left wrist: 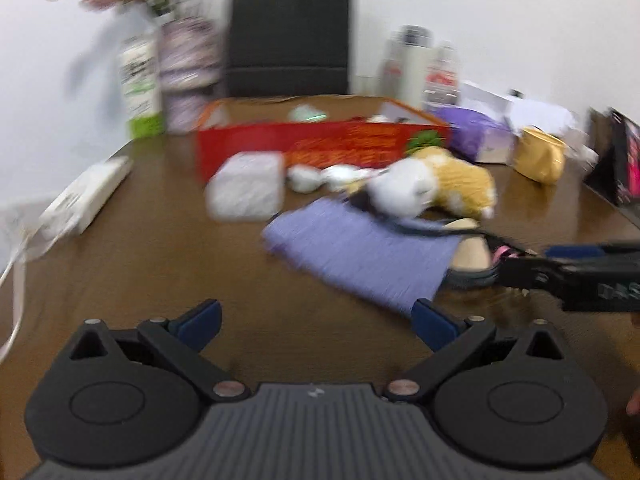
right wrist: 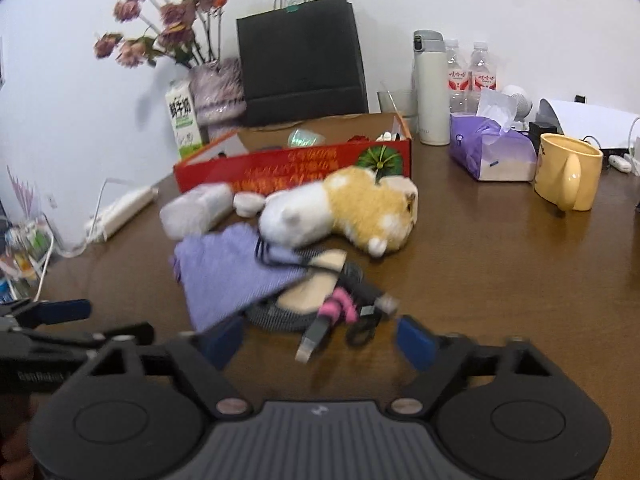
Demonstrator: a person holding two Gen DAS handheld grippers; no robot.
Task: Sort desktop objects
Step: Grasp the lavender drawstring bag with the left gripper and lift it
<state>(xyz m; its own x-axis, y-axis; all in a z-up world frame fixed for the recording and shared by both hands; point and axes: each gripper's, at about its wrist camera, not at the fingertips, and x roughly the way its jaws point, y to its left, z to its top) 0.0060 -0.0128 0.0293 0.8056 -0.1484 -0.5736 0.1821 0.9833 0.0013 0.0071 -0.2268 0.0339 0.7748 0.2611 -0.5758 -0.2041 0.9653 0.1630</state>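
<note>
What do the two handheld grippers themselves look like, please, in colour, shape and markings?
Both match. The left gripper and the right gripper each have a ribbed grey base, two round black housings with silver pins, black angled link arms and blue fingertip pads. White lettering, too blurred to read, marks each body's side. No cables or sleeves show.

**Brown desk against a white wall**

A dark wood-grain table [right wrist: 500, 264] fills the foreground and meets a plain white wall [right wrist: 500, 4] at the back. Even, soft light falls across both. The wall turns a corner at the left.
</note>
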